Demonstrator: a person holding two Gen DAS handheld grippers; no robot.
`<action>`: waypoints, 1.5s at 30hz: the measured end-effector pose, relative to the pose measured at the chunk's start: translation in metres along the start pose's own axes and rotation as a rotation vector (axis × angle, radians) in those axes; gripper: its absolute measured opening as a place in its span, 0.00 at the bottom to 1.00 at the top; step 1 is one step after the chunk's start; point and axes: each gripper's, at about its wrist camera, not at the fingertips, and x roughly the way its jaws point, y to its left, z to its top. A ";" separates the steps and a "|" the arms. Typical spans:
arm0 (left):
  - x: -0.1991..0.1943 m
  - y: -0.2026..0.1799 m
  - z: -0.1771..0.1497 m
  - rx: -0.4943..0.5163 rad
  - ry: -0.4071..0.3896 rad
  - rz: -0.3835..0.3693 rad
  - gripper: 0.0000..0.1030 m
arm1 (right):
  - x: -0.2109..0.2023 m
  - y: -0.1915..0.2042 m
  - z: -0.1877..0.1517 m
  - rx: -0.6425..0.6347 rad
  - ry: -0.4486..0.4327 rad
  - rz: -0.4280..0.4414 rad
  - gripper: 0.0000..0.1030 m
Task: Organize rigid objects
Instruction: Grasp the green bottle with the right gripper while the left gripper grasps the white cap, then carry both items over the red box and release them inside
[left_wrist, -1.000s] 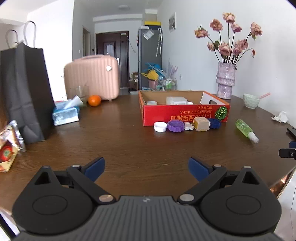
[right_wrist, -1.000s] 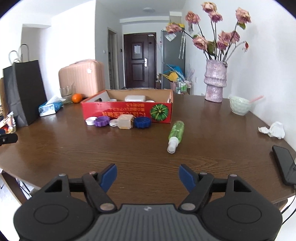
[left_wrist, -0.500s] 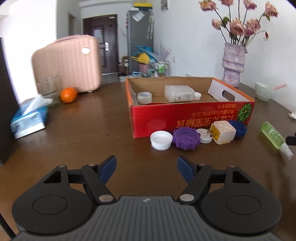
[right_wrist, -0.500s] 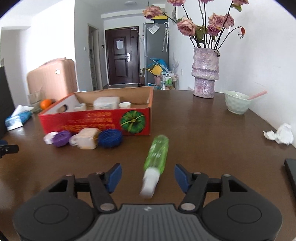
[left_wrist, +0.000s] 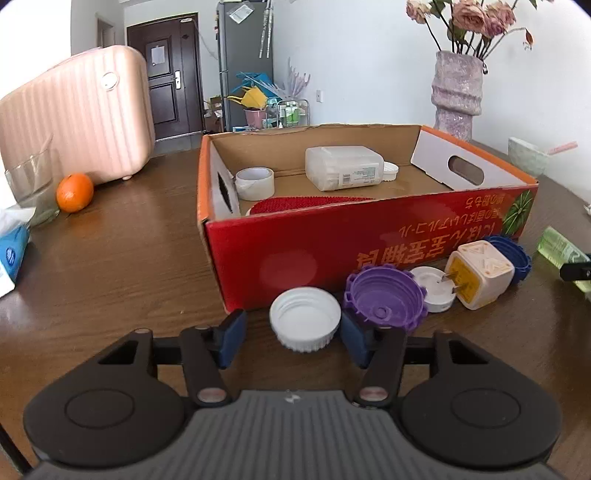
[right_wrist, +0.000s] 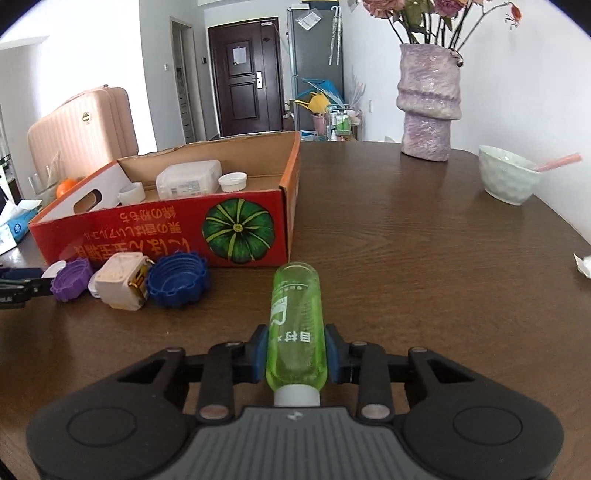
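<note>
A red cardboard box stands on the brown table; it also shows in the right wrist view. In front of it lie a white cap, a purple cap, a small white lid, a cream plug adapter and a blue cap. My left gripper is open around the white cap; its right pad touches the cap, the left pad stands apart. My right gripper is shut on a green bottle lying on the table, white cap end towards me.
Inside the box are a tape roll, a white plastic container and a red item. An orange, a glass, a pink suitcase, a vase and a green bowl stand around.
Both grippers moved forward and down to the table. The left narrowed around the white cap. The right closed on the green bottle.
</note>
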 end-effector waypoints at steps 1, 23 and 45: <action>0.001 0.000 0.000 0.001 -0.004 -0.004 0.45 | 0.003 0.001 0.001 -0.008 -0.002 0.000 0.30; -0.176 -0.019 -0.068 -0.206 -0.106 0.062 0.40 | -0.100 0.060 -0.063 -0.050 -0.031 0.138 0.29; -0.223 -0.049 -0.025 -0.108 -0.267 0.009 0.40 | -0.181 0.056 -0.037 -0.040 -0.232 0.159 0.29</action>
